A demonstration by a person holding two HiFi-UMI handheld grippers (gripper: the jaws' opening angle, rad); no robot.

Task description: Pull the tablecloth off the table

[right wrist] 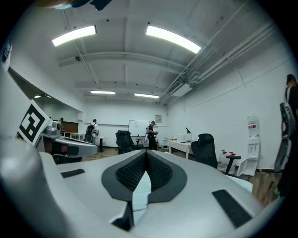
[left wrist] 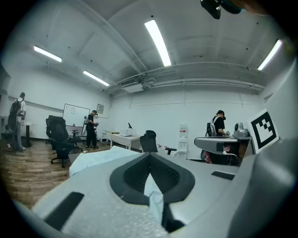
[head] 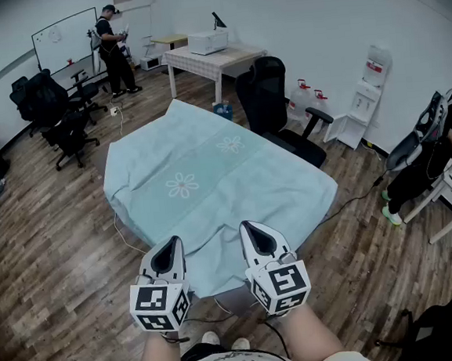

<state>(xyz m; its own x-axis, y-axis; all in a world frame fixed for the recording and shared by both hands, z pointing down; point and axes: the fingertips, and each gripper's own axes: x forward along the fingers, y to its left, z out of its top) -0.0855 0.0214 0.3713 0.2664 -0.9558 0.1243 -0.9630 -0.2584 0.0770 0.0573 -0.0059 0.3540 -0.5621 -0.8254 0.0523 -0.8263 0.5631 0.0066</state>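
A light teal tablecloth (head: 210, 177) with flower prints covers the whole table and hangs over its sides. My left gripper (head: 169, 254) and right gripper (head: 254, 234) sit side by side at the cloth's near edge, tips pointing away from me. In the left gripper view the left gripper (left wrist: 150, 160) is shut, and a pinched fold of tablecloth (left wrist: 152, 190) shows between its dark pads. The right gripper (right wrist: 146, 158) is shut the same way on a pale strip of tablecloth (right wrist: 139, 190). The table itself is hidden under the cloth.
A black office chair (head: 274, 101) stands against the table's far right side. Behind it are a second table (head: 211, 59) with a printer, water jugs (head: 305, 94) and a person (head: 112, 52) near a whiteboard. More chairs (head: 59, 112) stand at left. A person (head: 432, 158) bends at right.
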